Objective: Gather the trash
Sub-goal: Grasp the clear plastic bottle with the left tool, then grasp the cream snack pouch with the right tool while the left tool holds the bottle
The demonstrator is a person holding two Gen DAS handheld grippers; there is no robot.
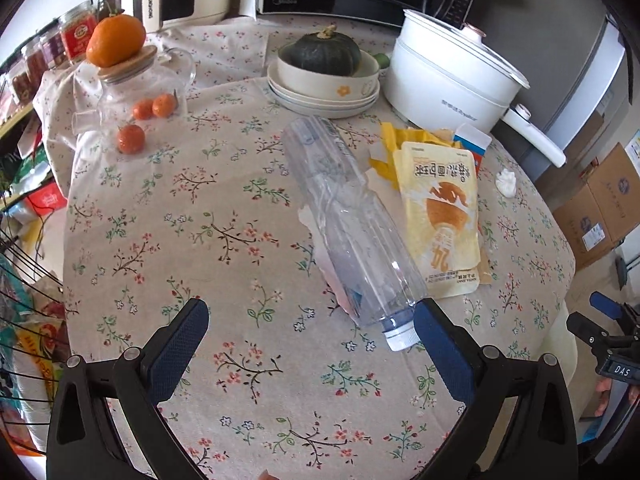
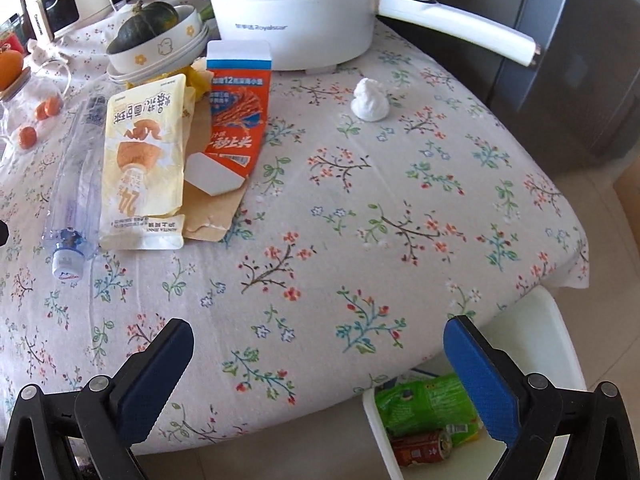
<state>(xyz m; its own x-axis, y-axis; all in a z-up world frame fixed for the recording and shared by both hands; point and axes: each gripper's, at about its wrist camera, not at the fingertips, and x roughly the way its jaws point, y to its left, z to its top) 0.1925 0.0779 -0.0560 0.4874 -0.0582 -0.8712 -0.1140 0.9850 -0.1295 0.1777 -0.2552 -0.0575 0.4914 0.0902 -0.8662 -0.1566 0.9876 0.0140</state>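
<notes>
A clear plastic bottle [image 1: 348, 216] lies on the floral tablecloth with its white cap [image 1: 400, 338] toward me. My left gripper [image 1: 310, 316] hovers open over the cloth, and the cap sits just inside its right finger, unpressed. Beside the bottle lie a yellow snack pouch [image 1: 440, 216], an orange and blue carton [image 2: 238, 112], torn brown paper [image 2: 212, 208] and a crumpled white tissue [image 2: 370, 100]. My right gripper [image 2: 318, 330] stands open above the table's near edge with nothing between its fingers. Below that edge a white bin [image 2: 560, 340] holds a green packet [image 2: 428, 404] and a red can [image 2: 424, 446].
At the back stand a white electric pot [image 2: 296, 12] with a long handle, stacked bowls [image 1: 324, 80] holding a dark pumpkin, and a glass jar [image 1: 132, 92] topped by an orange. Mandarins [image 1: 130, 138] lie near the jar. Cardboard boxes [image 1: 600, 204] sit on the floor at the right.
</notes>
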